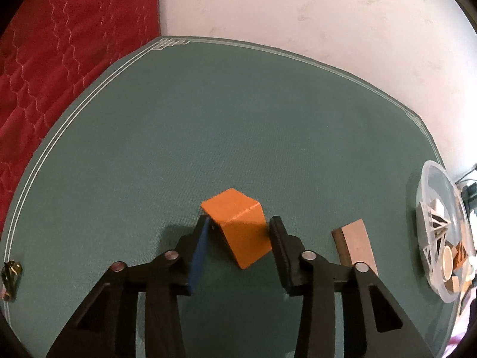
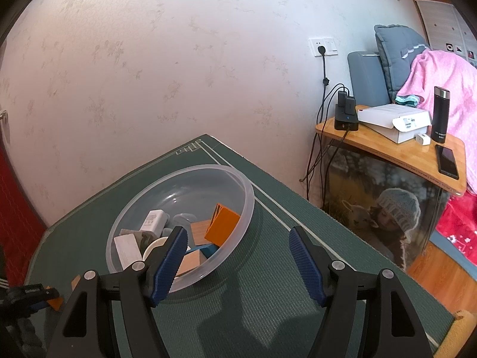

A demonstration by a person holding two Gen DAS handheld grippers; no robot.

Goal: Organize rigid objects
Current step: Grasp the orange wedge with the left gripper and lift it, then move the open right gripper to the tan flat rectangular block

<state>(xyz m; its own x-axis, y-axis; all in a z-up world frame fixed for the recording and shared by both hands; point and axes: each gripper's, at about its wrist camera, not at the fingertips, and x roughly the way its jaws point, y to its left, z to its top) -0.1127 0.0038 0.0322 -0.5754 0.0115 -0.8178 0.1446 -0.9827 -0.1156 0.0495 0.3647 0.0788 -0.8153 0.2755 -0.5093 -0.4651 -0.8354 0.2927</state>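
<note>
An orange block (image 1: 240, 226) lies on the green mat (image 1: 208, 125). My left gripper (image 1: 240, 223) has its jaws around the block, both fingertips touching its sides. A wooden block (image 1: 356, 244) lies on the mat just to the right. My right gripper (image 2: 237, 238) is open and empty, held above the mat at the near right rim of a clear plastic bowl (image 2: 238, 179). The bowl holds several blocks, among them an orange one (image 2: 222, 228), a white charger (image 2: 153, 222) and wooden pieces. The bowl also shows in the left wrist view (image 1: 432, 179).
A red quilted cover (image 1: 44, 74) lies left of the mat, a papered wall (image 2: 149, 59) behind. A small dark object (image 1: 10, 274) sits at the mat's left edge. A wooden side table (image 2: 402, 149) with chargers, a box, a flask and a phone stands to the right.
</note>
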